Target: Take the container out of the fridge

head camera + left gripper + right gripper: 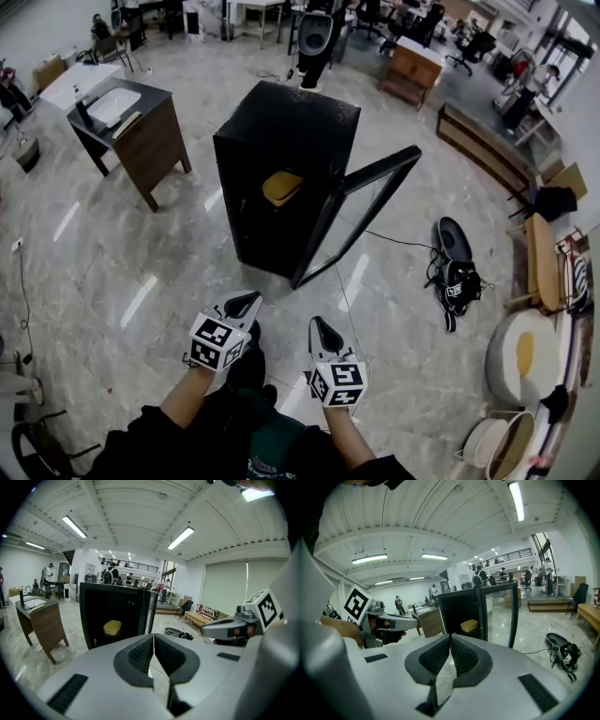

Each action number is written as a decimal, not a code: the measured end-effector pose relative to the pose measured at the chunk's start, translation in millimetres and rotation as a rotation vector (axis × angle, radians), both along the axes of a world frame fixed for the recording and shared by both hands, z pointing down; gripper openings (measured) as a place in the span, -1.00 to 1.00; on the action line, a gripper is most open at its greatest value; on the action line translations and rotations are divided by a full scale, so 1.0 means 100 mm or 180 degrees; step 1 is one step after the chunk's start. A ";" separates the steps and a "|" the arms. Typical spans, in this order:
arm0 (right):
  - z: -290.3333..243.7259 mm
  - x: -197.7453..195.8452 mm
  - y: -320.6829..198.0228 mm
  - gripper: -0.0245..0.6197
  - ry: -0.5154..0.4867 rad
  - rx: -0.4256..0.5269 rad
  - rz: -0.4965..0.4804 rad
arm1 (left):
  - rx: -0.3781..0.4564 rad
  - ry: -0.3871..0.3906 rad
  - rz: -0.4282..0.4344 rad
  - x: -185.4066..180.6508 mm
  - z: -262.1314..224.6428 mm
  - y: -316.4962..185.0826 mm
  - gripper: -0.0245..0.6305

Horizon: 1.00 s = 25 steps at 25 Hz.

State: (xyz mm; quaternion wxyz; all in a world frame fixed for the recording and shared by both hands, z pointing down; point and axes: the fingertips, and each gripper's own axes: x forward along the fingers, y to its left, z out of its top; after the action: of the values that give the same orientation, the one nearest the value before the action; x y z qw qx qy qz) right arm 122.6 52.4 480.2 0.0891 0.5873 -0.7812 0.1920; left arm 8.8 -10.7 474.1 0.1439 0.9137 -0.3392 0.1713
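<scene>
Black fridge (281, 131) stood on the pale polished stone floor (112, 262) in the head view, its glass door (361, 211) swung wide open at the right side. The yellow container (281, 187) sat inside the fridge, on a shelf in the upper part of the dark interior. The left tongs (246, 302) and the right tongs (323, 328) were held side by side low in the frame, both pointing toward the fridge and well apart from it. A wooden counter (141, 131) with a white basin stood to the left of the fridge, and a dark bag (457, 277) lay on the floor to its right.

Left gripper view: the left tongs (153, 641) were closed, the ribbed pads meeting along one line with nothing between them. Beyond their tips the container (112, 627) showed inside the open fridge (117, 597), apart from the tongs. The counter (42, 618) lay at the left, and the right tongs (220, 629) showed at the right edge, held in a hand.

Right gripper view: the right tongs (450, 641) were likewise closed and empty, pad against pad. The container (469, 626) rested on its shelf behind the open door (501, 613), untouched. The left tongs (405, 623) showed at the left.
</scene>
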 end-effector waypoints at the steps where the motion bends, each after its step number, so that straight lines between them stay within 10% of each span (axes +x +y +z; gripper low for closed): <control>1: 0.01 -0.01 -0.04 -0.81 -0.0008 -0.0016 -0.0001 | -0.0013 -0.0003 0.0001 -0.01 0.01 -0.04 -0.88; 25: 0.24 -0.09 -0.62 -0.81 0.0084 -0.0198 -0.0011 | -0.0166 0.0094 -0.0016 -0.12 0.45 -1.07 -0.88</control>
State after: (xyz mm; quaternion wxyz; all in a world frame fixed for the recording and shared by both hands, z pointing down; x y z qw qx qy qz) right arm 113.2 -9.6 504.0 0.1180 0.5854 -0.7746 0.2083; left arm -2.8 -117.6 518.7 0.1730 0.9112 -0.3348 0.1662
